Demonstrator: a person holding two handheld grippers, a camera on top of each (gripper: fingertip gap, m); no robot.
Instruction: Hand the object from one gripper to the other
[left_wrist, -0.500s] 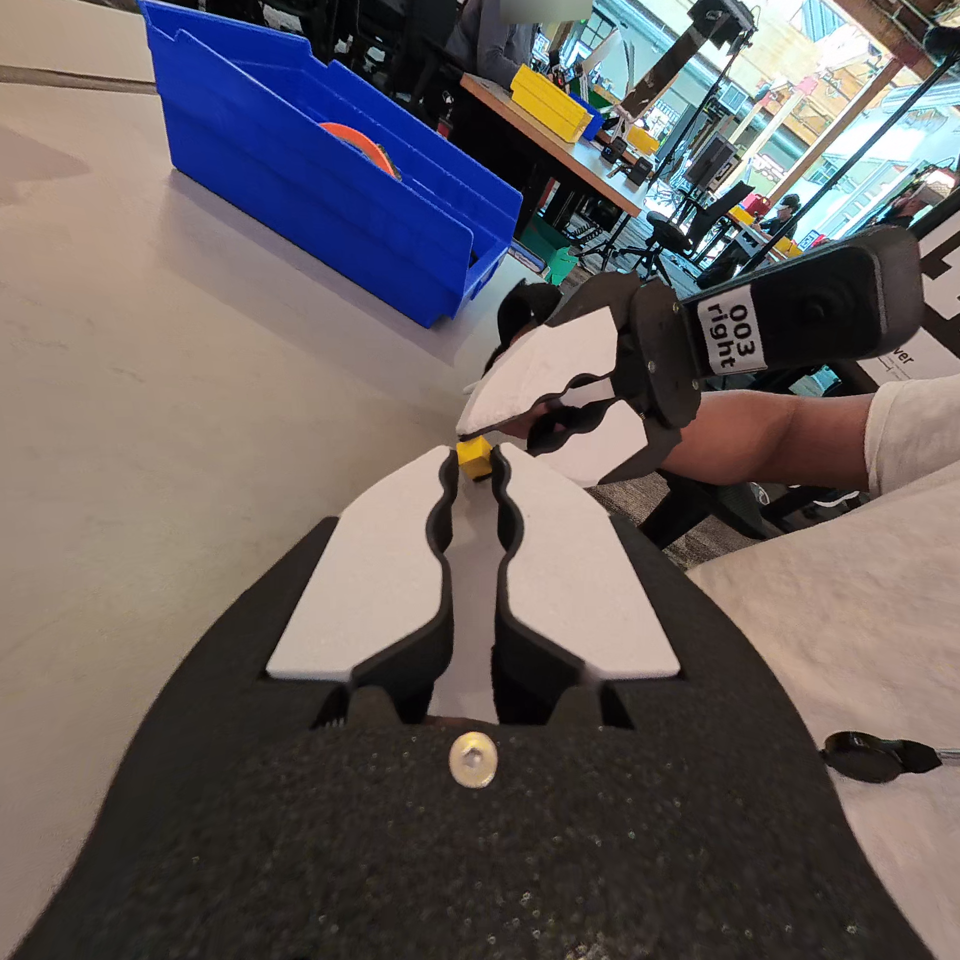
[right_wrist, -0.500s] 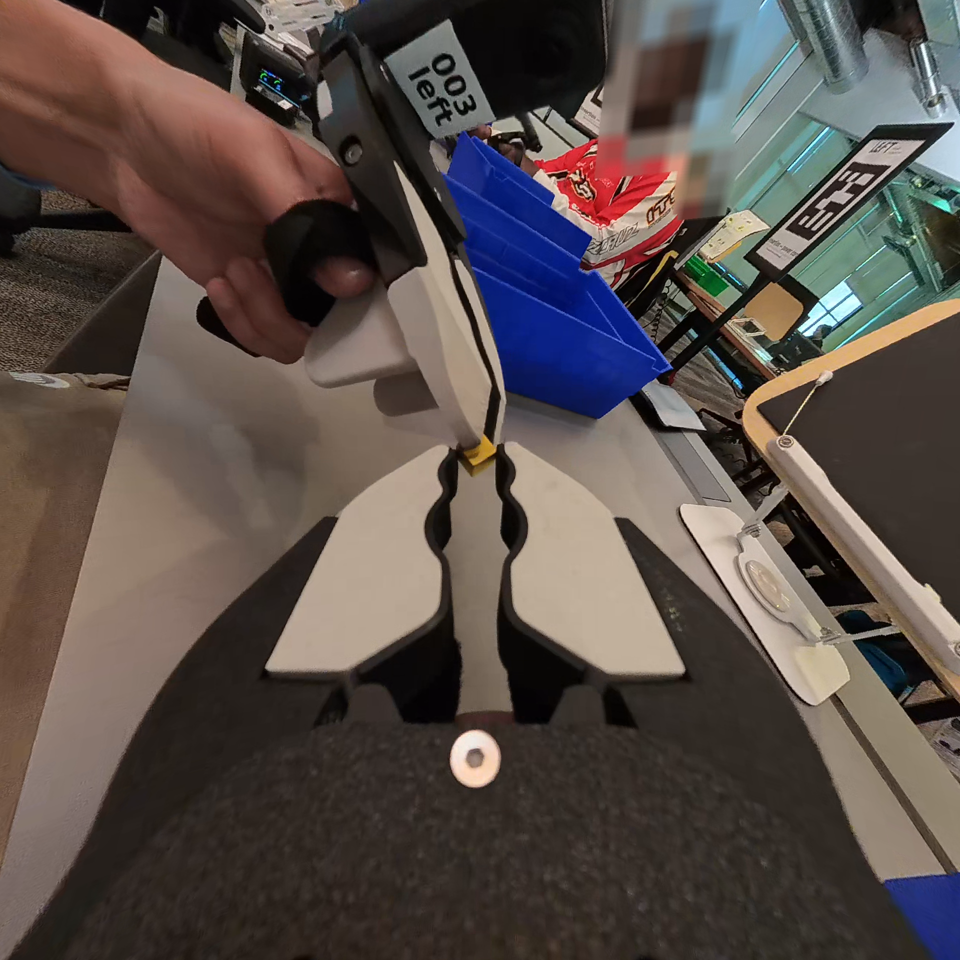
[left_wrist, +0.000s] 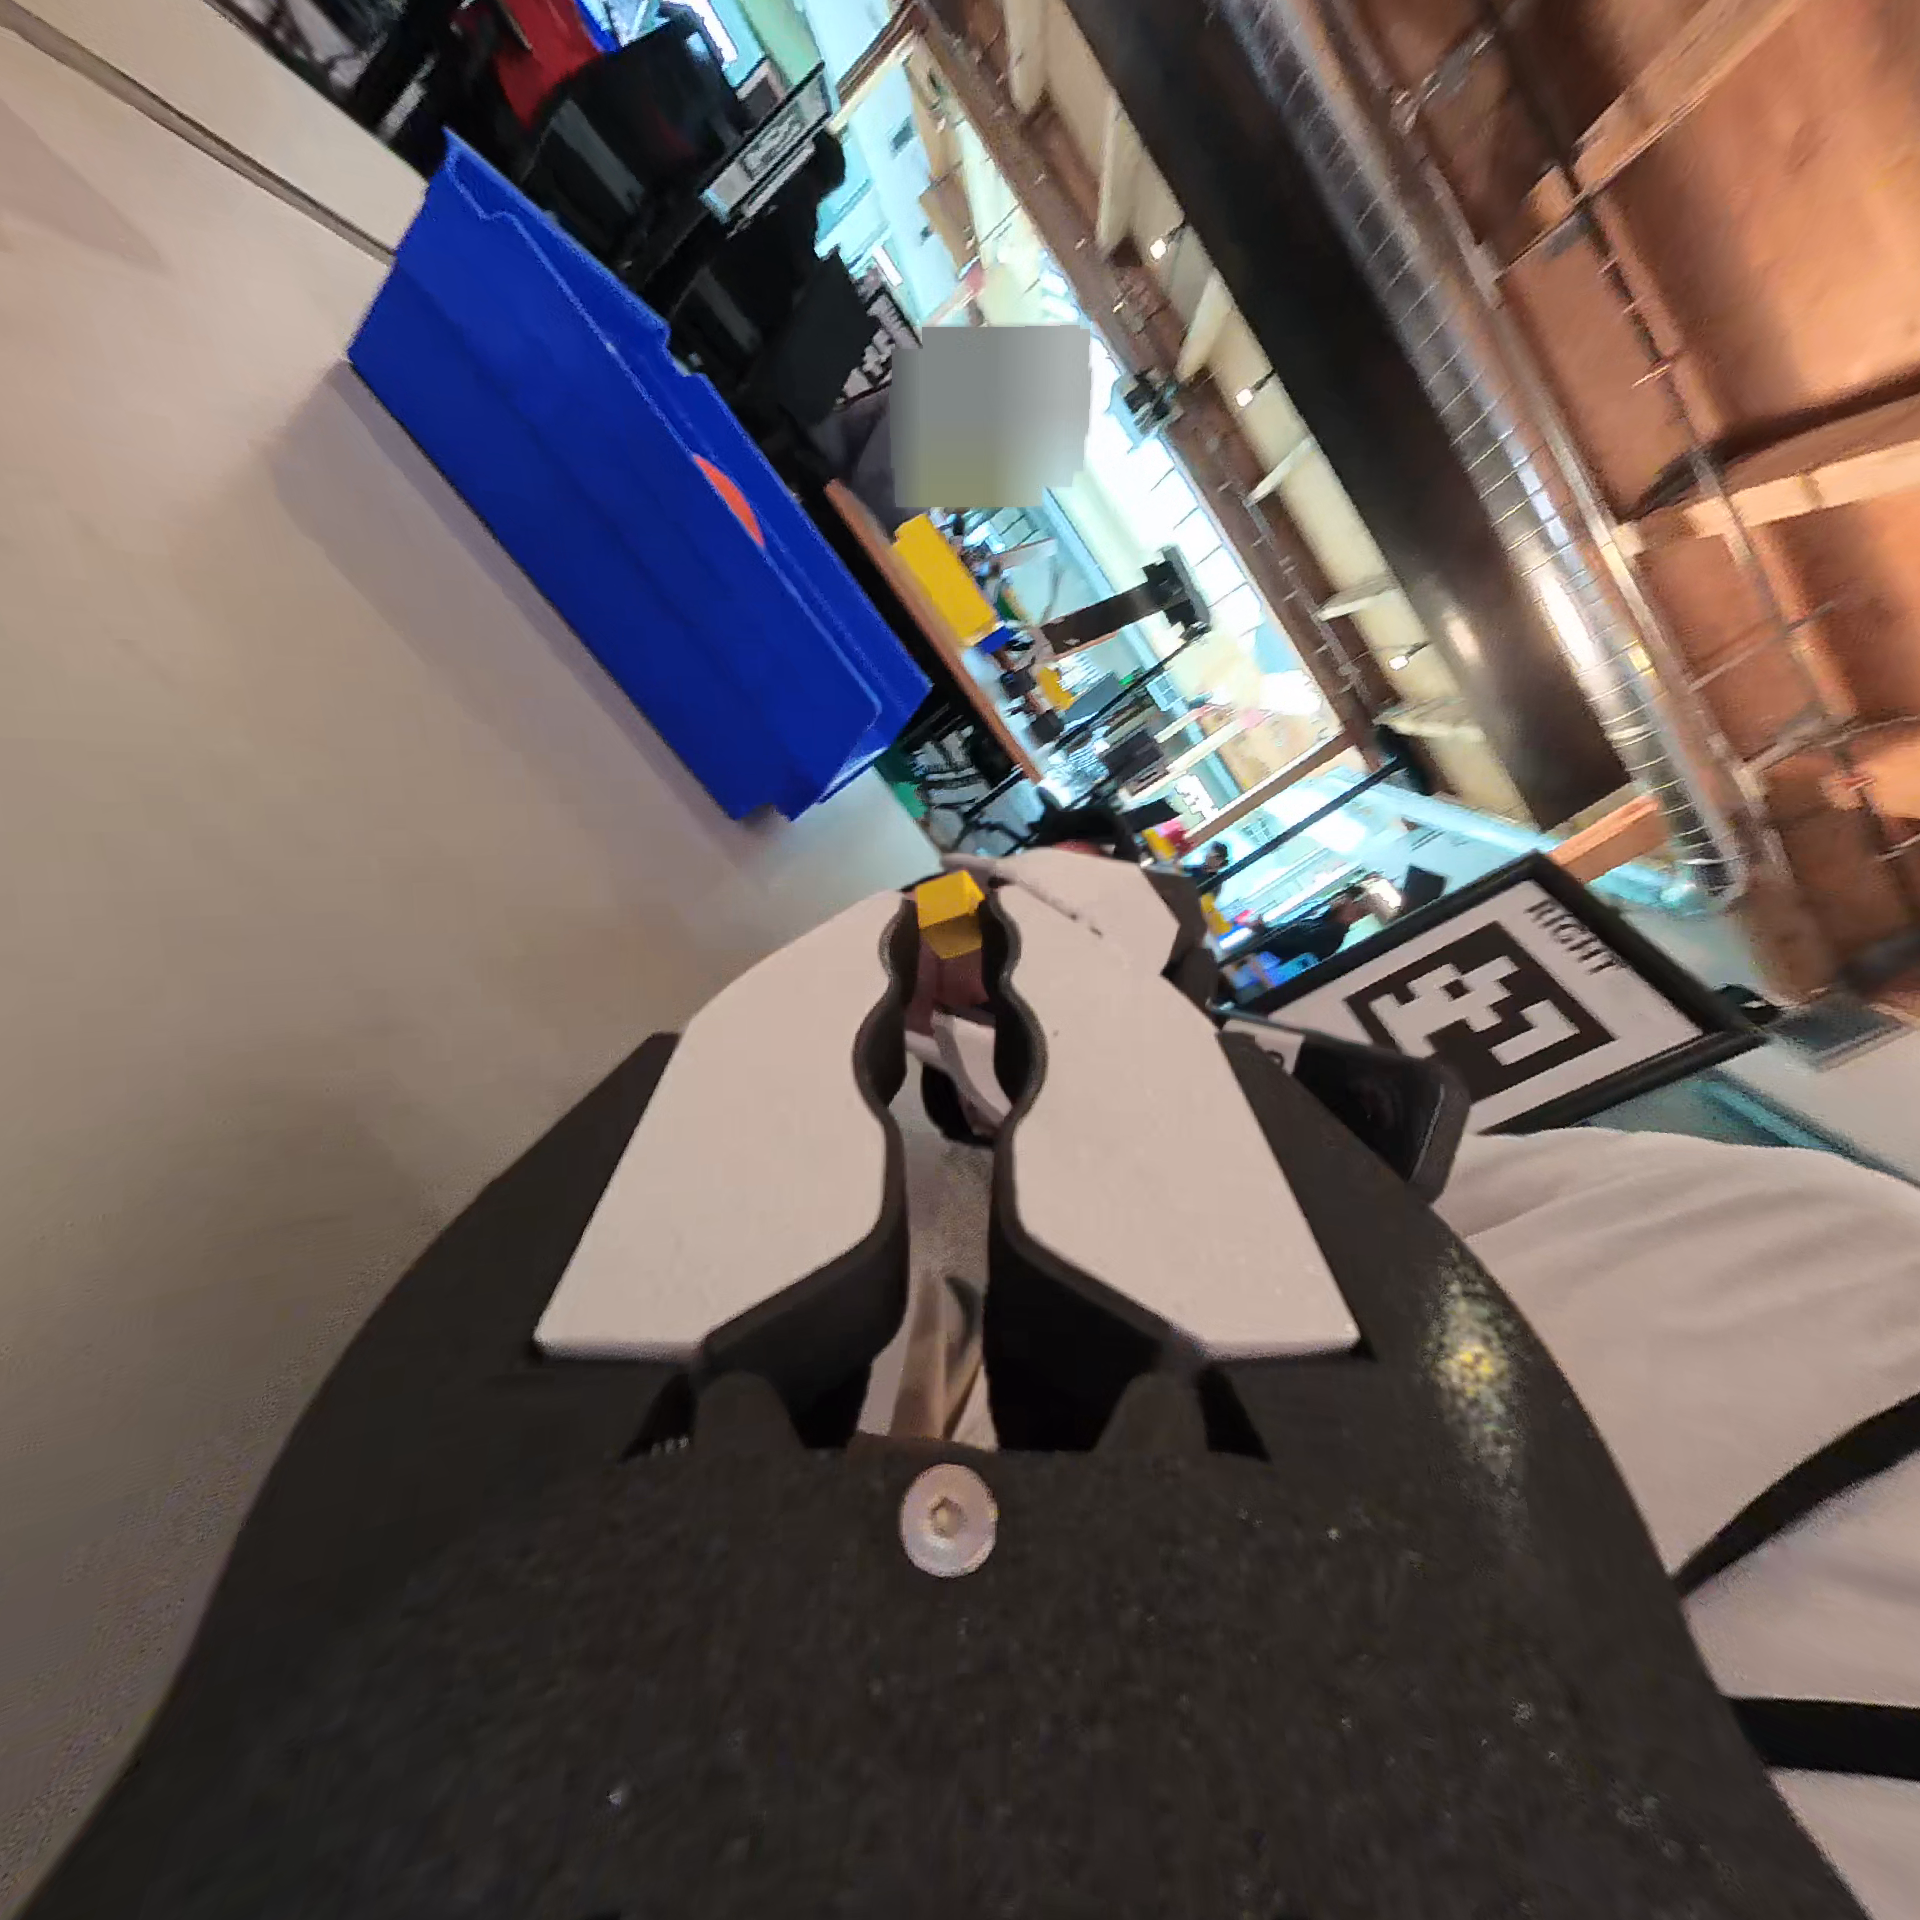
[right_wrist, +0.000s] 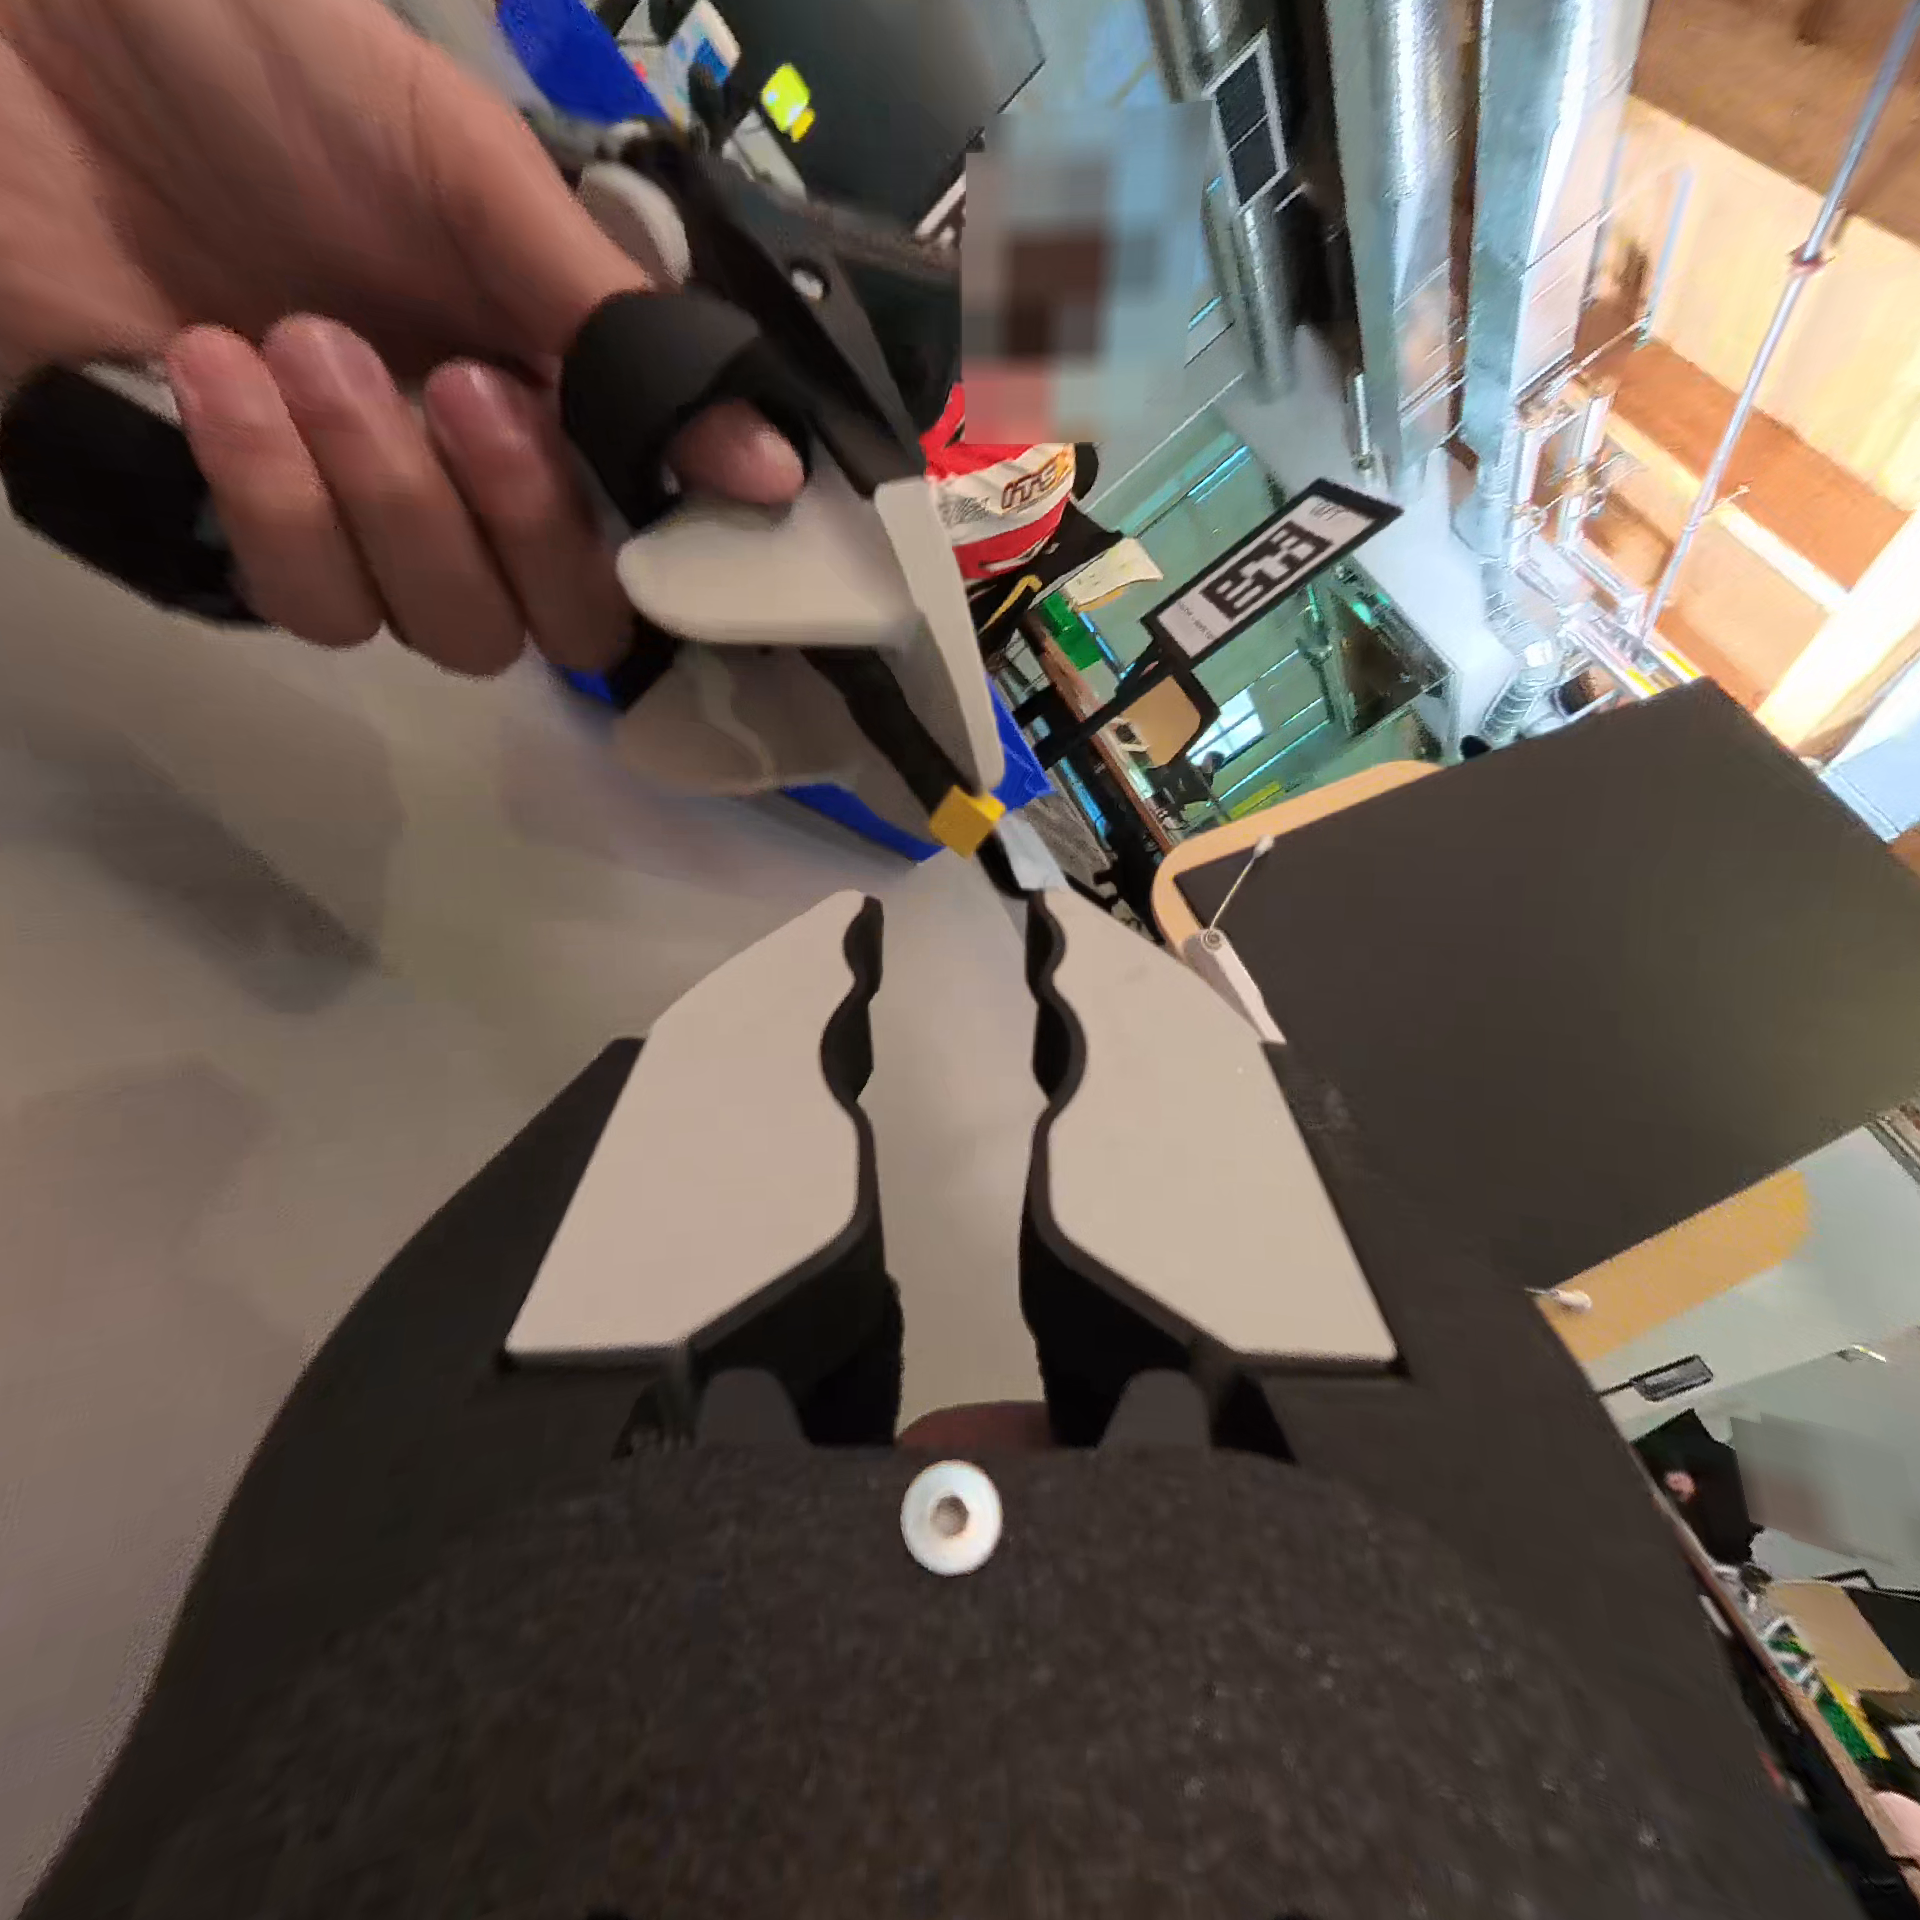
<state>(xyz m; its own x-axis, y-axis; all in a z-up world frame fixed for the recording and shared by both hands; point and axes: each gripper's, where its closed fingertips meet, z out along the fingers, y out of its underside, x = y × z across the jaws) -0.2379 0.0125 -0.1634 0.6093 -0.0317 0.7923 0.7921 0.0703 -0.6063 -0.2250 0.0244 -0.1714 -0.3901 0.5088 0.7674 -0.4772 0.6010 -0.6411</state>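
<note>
A small yellow cube (left_wrist: 948, 923) sits pinched between the tips of my left gripper (left_wrist: 948, 906), which is shut on it and held tilted above the pale table (left_wrist: 260, 831). In the right wrist view the left gripper (right_wrist: 975, 802) comes in from the upper left in a person's hand (right_wrist: 364, 436), with the cube (right_wrist: 966, 821) at its tips. My right gripper (right_wrist: 951, 914) is open and empty, its tips just below the cube and apart from it. One of its white fingers (left_wrist: 1060, 899) shows behind the left gripper.
A blue bin (left_wrist: 623, 499) stands on the table beyond the grippers and also shows in the right wrist view (right_wrist: 862, 826). A dark board with a wooden rim (right_wrist: 1558, 935) stands to the right. A black-and-white marker sign (left_wrist: 1475, 1008) stands at the right. Left and right tips are no more than a few centimetres apart.
The right gripper's jaws have opened wider and the cube now stands clear of them. The left gripper still holds the cube. Both views have tilted and lifted.
</note>
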